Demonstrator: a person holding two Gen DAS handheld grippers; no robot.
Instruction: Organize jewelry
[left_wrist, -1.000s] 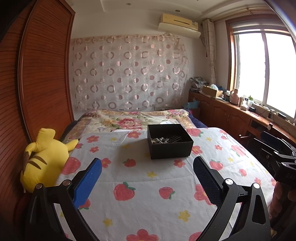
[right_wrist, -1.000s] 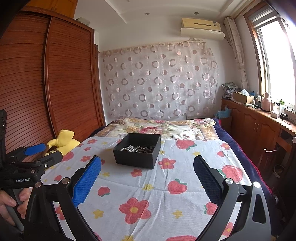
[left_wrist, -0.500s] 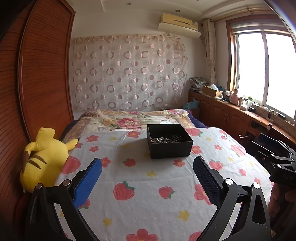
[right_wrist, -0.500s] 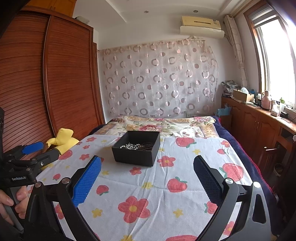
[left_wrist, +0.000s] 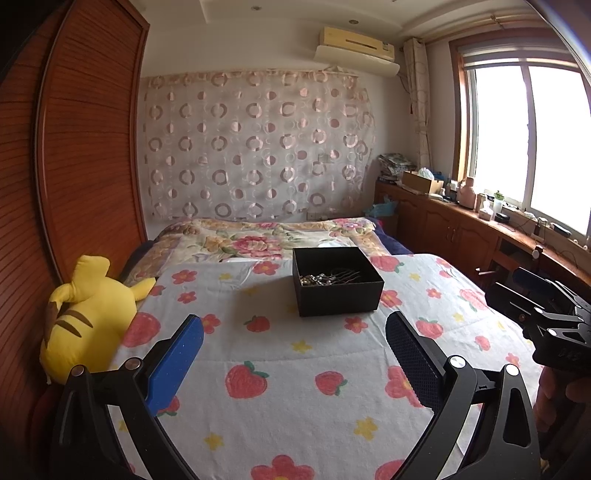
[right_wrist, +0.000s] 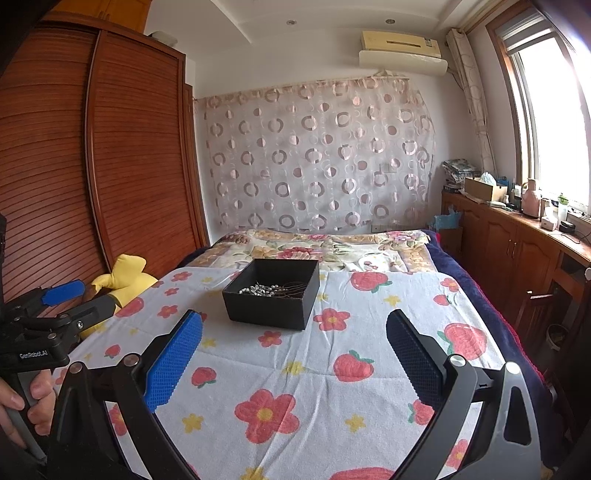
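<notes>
While both the left gripper (left_wrist: 294, 334) and right gripper (right_wrist: 294, 332) hung spread and empty, jewelry (left_wrist: 328, 277) already lay in the black box (left_wrist: 340, 301) at twelve o'clock; sorting could be finished or pending.

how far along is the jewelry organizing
The silver jewelry lies piled inside the open black box on the strawberry bedspread; none shows outside it. Both the left tongs and right tongs are open, holding nothing. This fits jewelry just gathered in, or awaiting sorting.
</notes>
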